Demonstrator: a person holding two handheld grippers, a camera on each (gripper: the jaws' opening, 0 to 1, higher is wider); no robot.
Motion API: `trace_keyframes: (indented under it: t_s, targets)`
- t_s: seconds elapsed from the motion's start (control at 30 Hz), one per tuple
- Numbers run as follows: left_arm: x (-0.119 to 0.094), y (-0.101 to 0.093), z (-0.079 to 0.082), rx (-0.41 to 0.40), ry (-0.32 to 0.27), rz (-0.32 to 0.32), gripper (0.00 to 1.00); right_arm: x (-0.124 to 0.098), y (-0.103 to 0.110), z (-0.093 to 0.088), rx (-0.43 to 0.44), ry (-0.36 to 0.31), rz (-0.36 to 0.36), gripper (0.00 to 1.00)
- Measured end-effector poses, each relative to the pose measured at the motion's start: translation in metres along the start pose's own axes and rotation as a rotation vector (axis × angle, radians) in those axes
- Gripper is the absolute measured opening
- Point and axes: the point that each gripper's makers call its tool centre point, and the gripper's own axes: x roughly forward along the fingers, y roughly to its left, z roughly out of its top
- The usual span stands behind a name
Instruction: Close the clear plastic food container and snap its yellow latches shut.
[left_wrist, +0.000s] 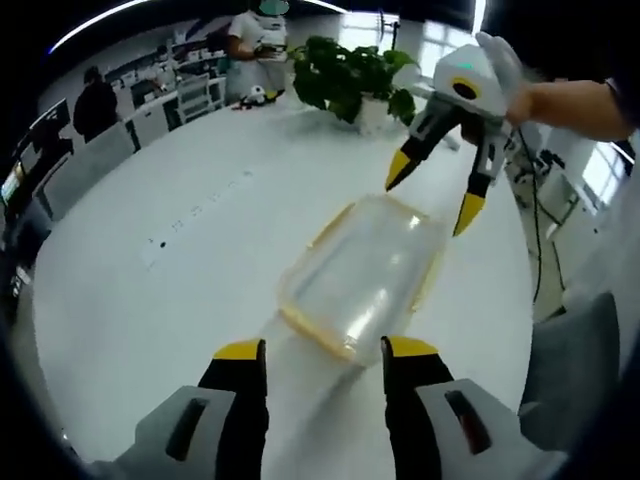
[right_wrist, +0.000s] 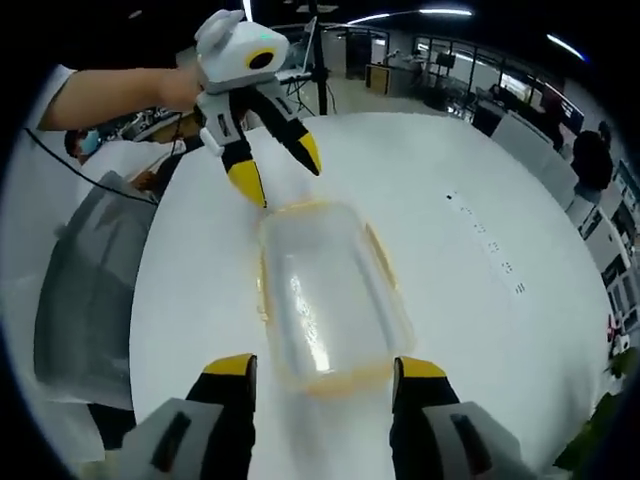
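Observation:
A clear plastic food container (left_wrist: 362, 275) with yellow latches lies on the white table (left_wrist: 150, 300), its lid resting on top. My left gripper (left_wrist: 325, 350) stands open just short of its near end, nothing between the jaws. My right gripper (left_wrist: 437, 195) hangs open above the container's far end, held by a hand. In the right gripper view the same container (right_wrist: 325, 300) lies ahead of my open right gripper (right_wrist: 325, 368), and the left gripper (right_wrist: 282, 170) hovers open over its far end. A yellow latch (right_wrist: 380, 258) runs along its right side.
A potted green plant (left_wrist: 350, 75) stands at the table's far side. People stand by desks (left_wrist: 255, 40) beyond it. A grey chair (right_wrist: 85, 290) sits beside the table edge, with a cable (right_wrist: 90, 175) trailing above it.

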Motion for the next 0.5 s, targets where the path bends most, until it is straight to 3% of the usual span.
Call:
trace_keyframes:
  t_s: [0.13,0.27,0.37,0.43,0.5]
  targets:
    - [0.004,-0.001,0.0,-0.055,0.008,0.015,0.46,0.002,-0.004,0.007,0.024,-0.026,-0.04,0.54]
    - [0.007,-0.001,-0.001,-0.093,0.014,0.025,0.44,0.003,-0.008,0.011,0.105,-0.055,-0.07,0.52]
    - [0.007,0.003,-0.001,-0.1,0.01,0.056,0.43,0.004,-0.016,0.007,0.145,-0.051,-0.112,0.51]
    - [0.009,-0.001,0.0,-0.144,0.003,0.043,0.44,0.003,-0.019,0.007,0.189,-0.059,-0.127,0.5]
    - [0.011,-0.003,0.0,-0.137,0.003,0.049,0.42,0.002,-0.025,0.003,0.234,-0.057,-0.167,0.49]
